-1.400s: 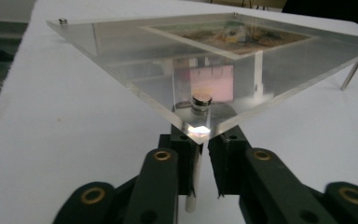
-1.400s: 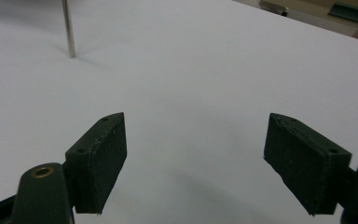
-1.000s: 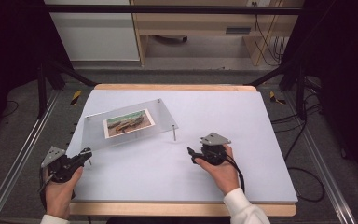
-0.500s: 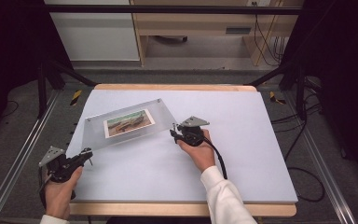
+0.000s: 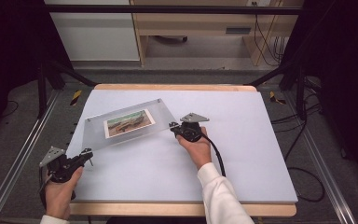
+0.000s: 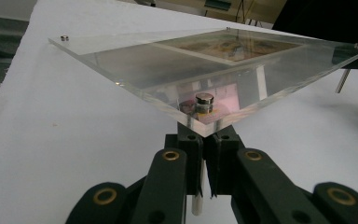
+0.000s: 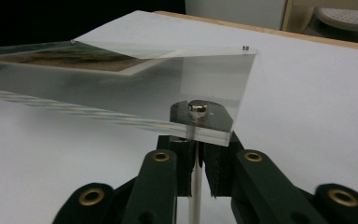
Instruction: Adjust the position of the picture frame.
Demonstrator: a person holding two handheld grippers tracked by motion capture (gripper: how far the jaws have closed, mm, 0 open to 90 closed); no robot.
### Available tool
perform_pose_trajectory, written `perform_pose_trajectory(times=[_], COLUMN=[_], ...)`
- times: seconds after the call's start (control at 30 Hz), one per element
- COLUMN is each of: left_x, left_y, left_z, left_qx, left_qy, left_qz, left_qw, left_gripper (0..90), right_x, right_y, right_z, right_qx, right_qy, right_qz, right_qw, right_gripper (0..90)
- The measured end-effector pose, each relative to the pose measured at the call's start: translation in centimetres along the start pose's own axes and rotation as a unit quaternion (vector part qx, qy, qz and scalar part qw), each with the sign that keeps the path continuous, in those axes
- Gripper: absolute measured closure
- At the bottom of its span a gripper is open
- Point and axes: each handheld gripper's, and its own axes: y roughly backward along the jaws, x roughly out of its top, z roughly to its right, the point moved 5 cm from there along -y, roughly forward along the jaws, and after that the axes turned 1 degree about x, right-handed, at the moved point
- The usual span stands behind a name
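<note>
Clear photo frame (image 5: pixel 129 123) ran long axis 8-to-2 o'clock between left gripper (image 5: pixel 86 154) and right gripper (image 5: pixel 172 127), jaws clamped on opposite corner legs (right just closed).

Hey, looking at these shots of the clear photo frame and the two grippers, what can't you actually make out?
- The photo in the acrylic frame: its subject is too small in the high view and seen nearly edge-on in both gripper views.
- Left gripper: in its own view the frame's corner covers the jaw tips; they close on a metal leg.
- Right gripper: likewise, the corner hides the tips around its leg.
- The far corner standoffs are too small.
</note>
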Motion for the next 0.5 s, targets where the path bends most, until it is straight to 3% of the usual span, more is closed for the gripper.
perform_pose_trajectory(times=[0.27, 0.43, 0.5], left_x=[0.05, 0.08, 0.16], left_y=[-0.11, -0.3, -0.33], left_z=[-0.08, -0.34, -0.44], left_qx=[0.001, 0.009, 0.01], left_qy=[0.0, 0.004, 0.006], left_qz=[0.003, 0.004, 0.007], left_qw=[1.0, 0.9999, 0.9999], left_gripper=[83.4, 78.2, 81.2], right_x=[0.03, -0.04, -0.05], right_y=[0.03, -0.03, -0.08], right_z=[-0.11, -0.15, -0.25], right_qx=[-0.001, 0.004, 0.007], right_qy=[0.0, -0.003, -0.005], right_qz=[-0.003, -0.008, -0.01], right_qw=[1.0, 1.0, 0.9999], right_gripper=[85.0, 85.1, 85.0])
